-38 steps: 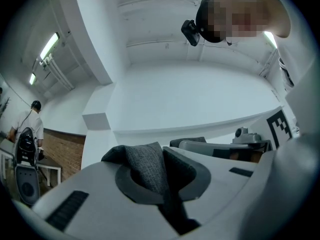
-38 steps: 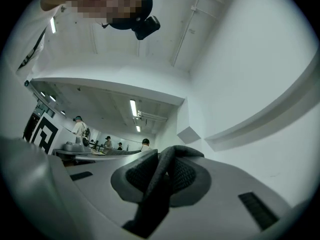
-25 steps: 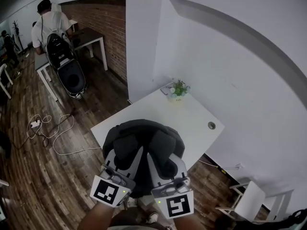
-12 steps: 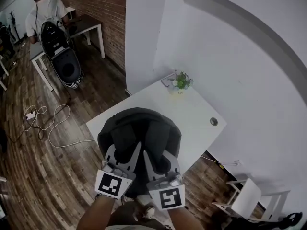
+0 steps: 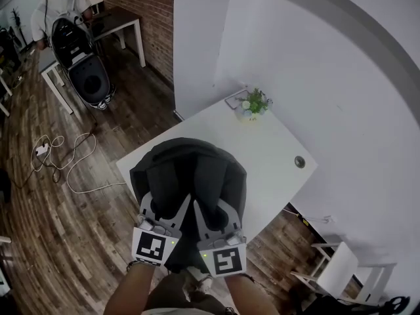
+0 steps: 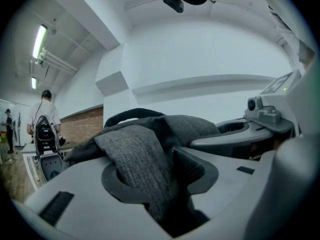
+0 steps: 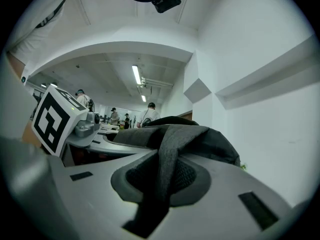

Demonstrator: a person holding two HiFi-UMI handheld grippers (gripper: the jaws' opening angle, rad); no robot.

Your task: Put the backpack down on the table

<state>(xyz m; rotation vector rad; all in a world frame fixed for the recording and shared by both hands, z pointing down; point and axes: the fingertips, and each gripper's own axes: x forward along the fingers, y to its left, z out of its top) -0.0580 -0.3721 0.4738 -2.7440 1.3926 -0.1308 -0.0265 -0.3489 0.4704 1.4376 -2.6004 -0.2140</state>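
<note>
- The backpack (image 5: 189, 176) sits lower than a second ago and now covers the near left corner of the desk (image 5: 279, 146). Both tongs have come down with it.
- The left tongs (image 5: 165, 205) are opening. The left strap (image 6: 137, 159) lies between the jaws, but a gap shows beside it, so that grip is released.
- The right tongs (image 5: 214, 209) stay clenched on the right strap (image 7: 167, 154).
- I judge the backpack landed, or nearly so. Letting go has begun, and only the right side is left to free.
- The backpack's base and the desk corner under it are hidden, so I cannot tell whether it rests fully or overhangs the edge.
- From above, the tongs cover both straps. Their own views show only the backpack's top, not the desk.
</note>
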